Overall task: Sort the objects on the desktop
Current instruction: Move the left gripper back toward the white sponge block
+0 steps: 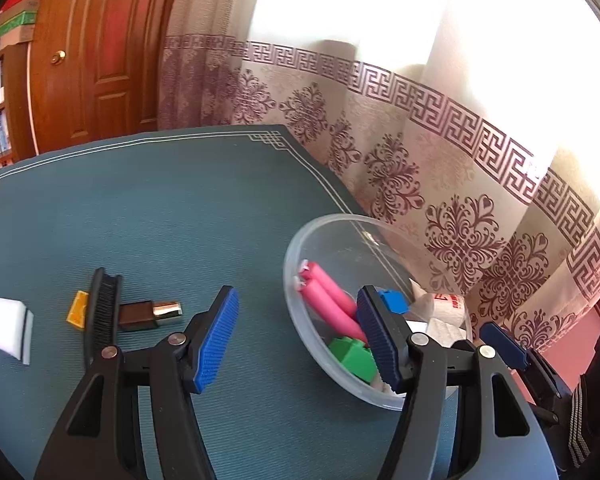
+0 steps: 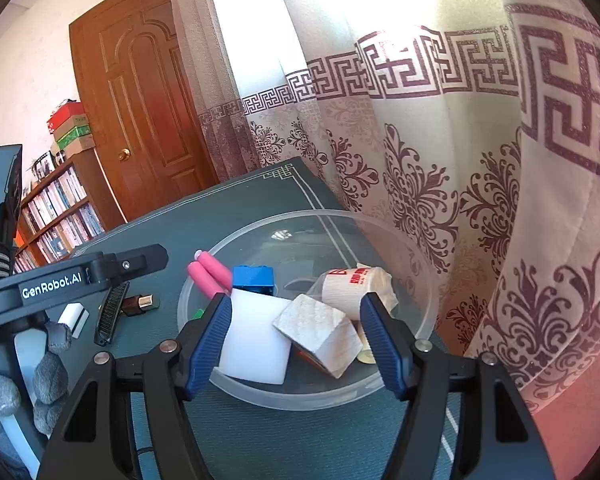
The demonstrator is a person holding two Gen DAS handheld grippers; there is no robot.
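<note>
A teal mat with a white line border (image 1: pixel 148 216) covers the table. On it, a clear plastic bowl (image 1: pixel 300 248) sits toward 3 o'clock in the left wrist view. Toward 9 o'clock lie a white sponge block (image 1: pixel 9 328), a yellow piece (image 1: pixel 77 309), a black comb (image 1: pixel 102 312) and a brown-and-gold tube (image 1: pixel 150 313), close together.

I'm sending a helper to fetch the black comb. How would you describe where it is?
On the teal table mat, look left of the clear plastic bowl, among the loose items. The black comb lies between a small yellow piece and a brown, gold-capped tube. It alone is long, narrow and toothed.
</note>
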